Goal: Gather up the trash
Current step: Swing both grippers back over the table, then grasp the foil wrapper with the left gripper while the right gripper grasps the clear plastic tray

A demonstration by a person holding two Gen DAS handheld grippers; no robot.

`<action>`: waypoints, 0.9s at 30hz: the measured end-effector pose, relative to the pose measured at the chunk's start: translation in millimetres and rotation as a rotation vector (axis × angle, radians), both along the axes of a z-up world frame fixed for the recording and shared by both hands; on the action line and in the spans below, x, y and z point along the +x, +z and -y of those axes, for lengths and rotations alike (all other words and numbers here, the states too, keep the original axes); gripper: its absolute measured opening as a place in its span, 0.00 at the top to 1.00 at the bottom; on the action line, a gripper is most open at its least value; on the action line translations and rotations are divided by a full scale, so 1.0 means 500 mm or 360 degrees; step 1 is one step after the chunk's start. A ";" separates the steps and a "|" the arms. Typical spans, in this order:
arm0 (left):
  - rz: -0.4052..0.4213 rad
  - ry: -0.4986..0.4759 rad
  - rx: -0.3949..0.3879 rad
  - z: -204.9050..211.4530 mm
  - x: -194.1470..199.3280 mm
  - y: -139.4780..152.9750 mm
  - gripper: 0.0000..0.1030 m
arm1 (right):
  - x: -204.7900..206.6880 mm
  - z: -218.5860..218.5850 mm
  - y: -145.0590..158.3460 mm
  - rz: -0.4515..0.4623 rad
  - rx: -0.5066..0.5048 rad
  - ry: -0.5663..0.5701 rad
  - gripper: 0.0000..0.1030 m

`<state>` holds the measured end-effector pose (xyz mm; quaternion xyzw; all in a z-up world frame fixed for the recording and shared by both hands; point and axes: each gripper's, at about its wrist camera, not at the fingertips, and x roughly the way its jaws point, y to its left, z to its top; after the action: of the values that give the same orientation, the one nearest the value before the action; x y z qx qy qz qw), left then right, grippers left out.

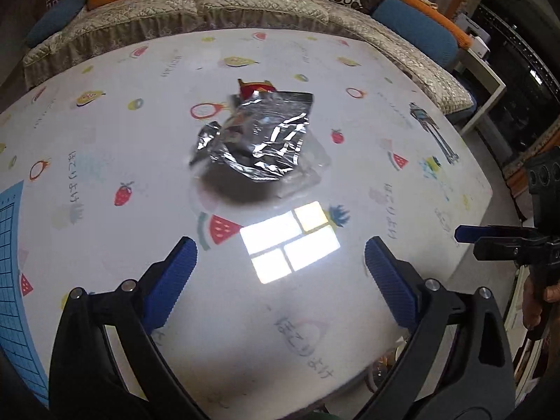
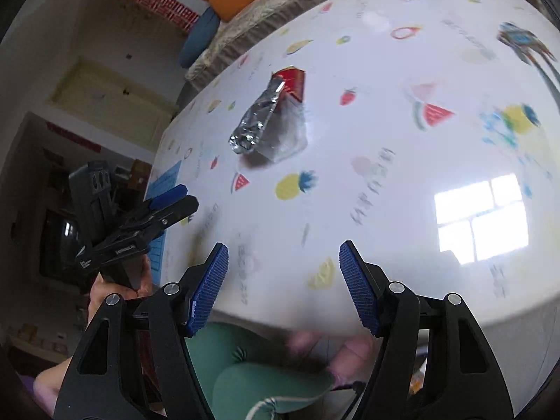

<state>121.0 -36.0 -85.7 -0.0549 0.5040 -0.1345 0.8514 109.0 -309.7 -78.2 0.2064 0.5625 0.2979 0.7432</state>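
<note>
While spread wide above the near table (image 1: 105, 133) edge, left gripper (image 1: 280, 273) and right gripper (image 2: 283, 280) both empty, crumpled foil wrapper (image 1: 259, 140) lying mid-table, well beyond, touching neither.

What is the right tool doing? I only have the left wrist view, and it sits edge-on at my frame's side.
Observer: The right tool is open with nothing between its fingers, and it is over the near edge of the table.
Operator: What is the red thing behind the foil wrapper?
Observer: From the right wrist it looks like a small red box with flat sides. The foil wrapper lies up against it.
Operator: Is anything below the table edge?
Observer: Green fabric shows just under the near edge, between the tool's fingers.
</note>
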 end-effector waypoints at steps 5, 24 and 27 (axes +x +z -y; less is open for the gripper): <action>-0.0023 0.0062 -0.0010 -0.049 0.075 -0.022 0.08 | 0.090 -0.073 -0.016 -0.0006 -0.0028 0.0081 0.35; -0.0051 0.0152 -0.0005 -0.058 0.248 -0.106 0.08 | 0.291 -0.169 -0.089 -0.0021 -0.0136 0.0080 0.38; -0.0019 0.0170 0.0038 -0.058 0.258 -0.102 0.08 | 0.302 -0.177 -0.097 -0.0029 -0.0153 0.0084 0.38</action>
<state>250.2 -7.2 -136.8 -0.0723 0.5071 -0.0823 0.8549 259.8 -221.0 -126.6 0.1583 0.5881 0.2881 0.7390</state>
